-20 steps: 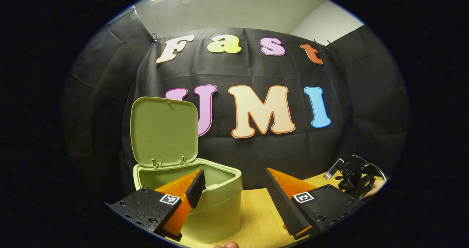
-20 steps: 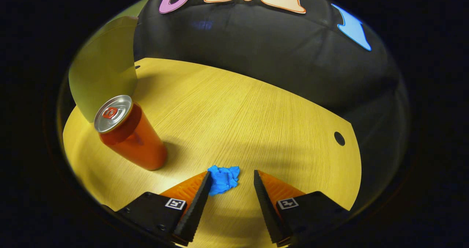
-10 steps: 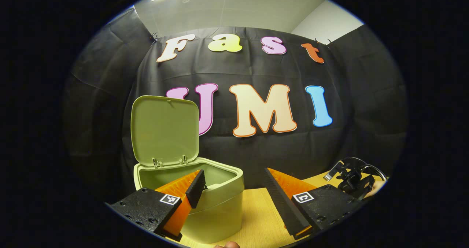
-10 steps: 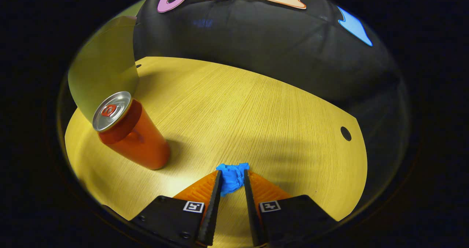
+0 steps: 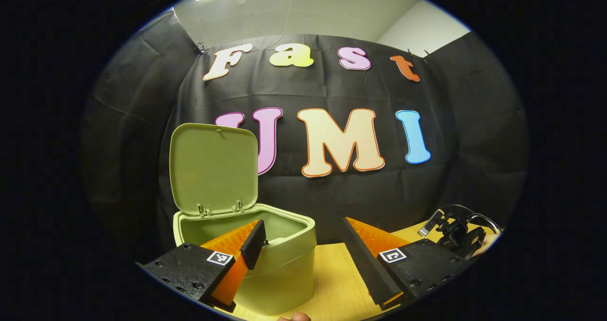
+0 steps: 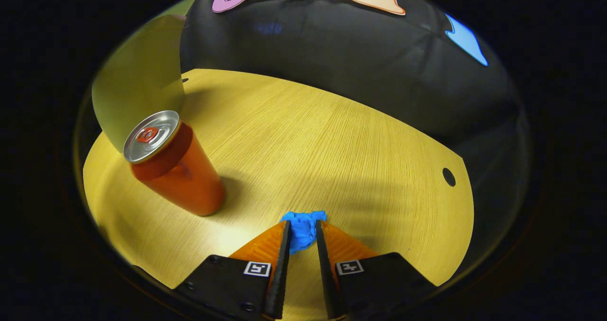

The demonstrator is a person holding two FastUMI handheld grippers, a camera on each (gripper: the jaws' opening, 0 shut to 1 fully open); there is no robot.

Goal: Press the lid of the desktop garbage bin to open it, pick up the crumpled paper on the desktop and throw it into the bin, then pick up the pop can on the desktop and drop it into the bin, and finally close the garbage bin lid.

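The green bin [image 5: 280, 269] stands at the lower left of the left gripper view, its lid [image 5: 213, 168] swung up and upright. My left gripper [image 5: 303, 235] hovers open just in front of the bin's rim, holding nothing. In the right gripper view my right gripper [image 6: 301, 226] is shut on the blue crumpled paper [image 6: 303, 225], down by the wooden desktop [image 6: 322, 136]. The orange pop can [image 6: 178, 169] stands upright to the left of it, and the bin's green lid [image 6: 137, 98] rises behind the can.
The other gripper's rig [image 5: 457, 231] with a hand on it sits at the far right of the left gripper view. A small round hole [image 6: 448, 177] marks the desktop near its right edge. The black cloth wall closes off the desk's far side.
My right gripper closed its fingers onto the blue paper, which was lying loose between open fingers a second ago. The left gripper and the bin stay as they were.
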